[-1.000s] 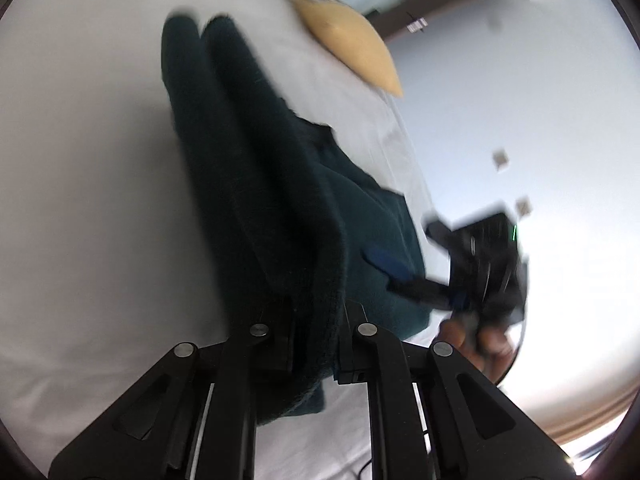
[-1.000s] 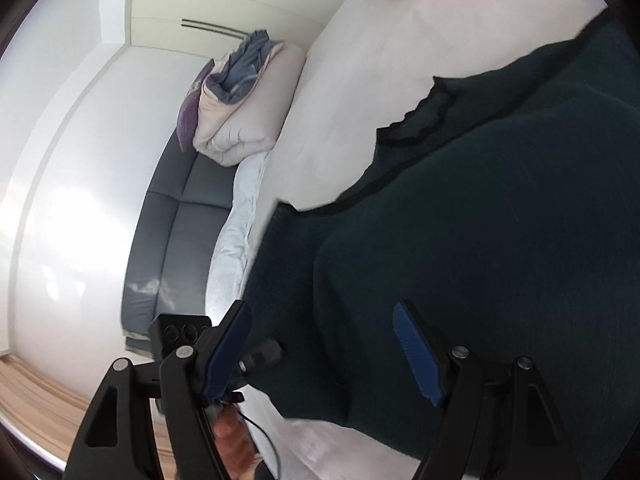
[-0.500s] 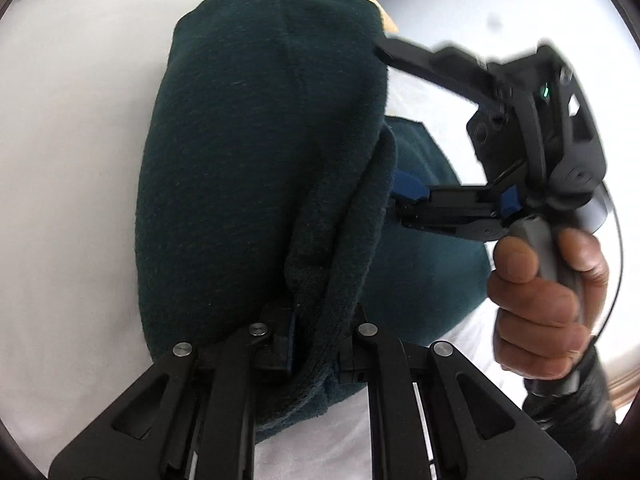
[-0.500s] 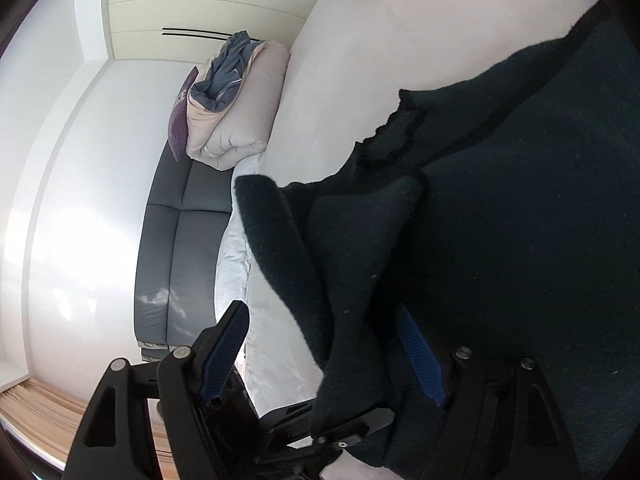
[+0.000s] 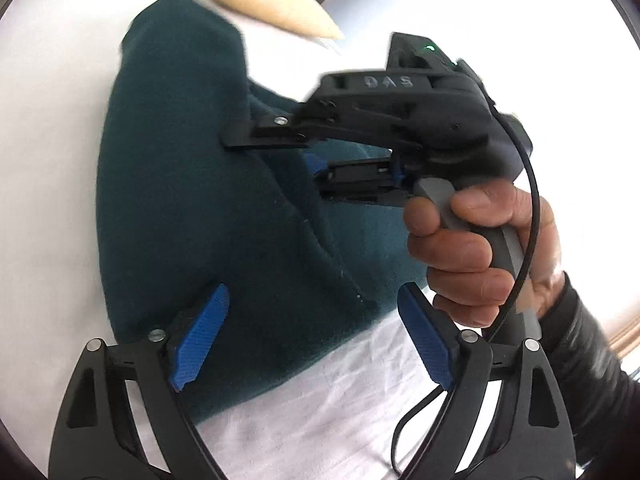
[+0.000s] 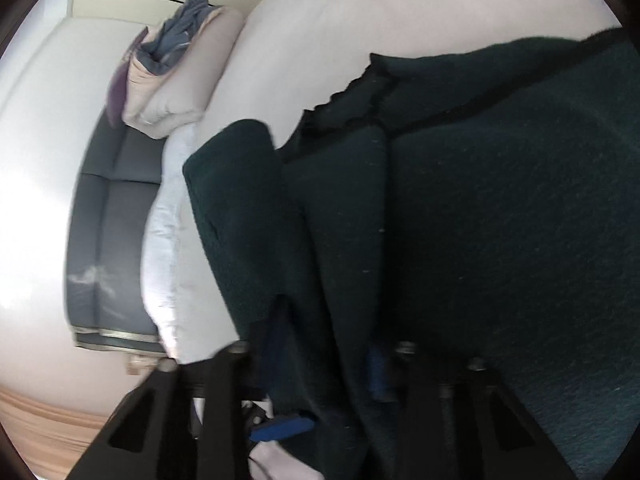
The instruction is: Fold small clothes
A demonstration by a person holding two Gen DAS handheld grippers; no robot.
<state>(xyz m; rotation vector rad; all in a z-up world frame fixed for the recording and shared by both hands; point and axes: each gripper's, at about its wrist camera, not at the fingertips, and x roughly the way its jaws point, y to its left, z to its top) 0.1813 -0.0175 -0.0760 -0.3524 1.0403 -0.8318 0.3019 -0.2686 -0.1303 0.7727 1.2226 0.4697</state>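
A dark green knit garment [image 5: 192,208] lies partly folded on the white bed [image 5: 48,128]. My left gripper [image 5: 312,336] is open and empty just above its near edge, blue pads [image 5: 200,336] spread wide. My right gripper [image 5: 276,152] reaches in from the right in a bare hand and pinches a fold of the garment. In the right wrist view the gripper [image 6: 324,364] is shut on a thick fold of the garment [image 6: 500,220], with the folded sleeve lying to the left.
A yellow pillow [image 5: 272,4] lies at the far end of the bed. A pile of bedding [image 6: 176,72] sits on a grey sofa [image 6: 108,220] beside the bed [image 6: 360,12]. A black cable [image 5: 532,184] hangs from the right gripper.
My left gripper has opened and let go of the garment fold. My right gripper has closed on the fold laid over the garment.
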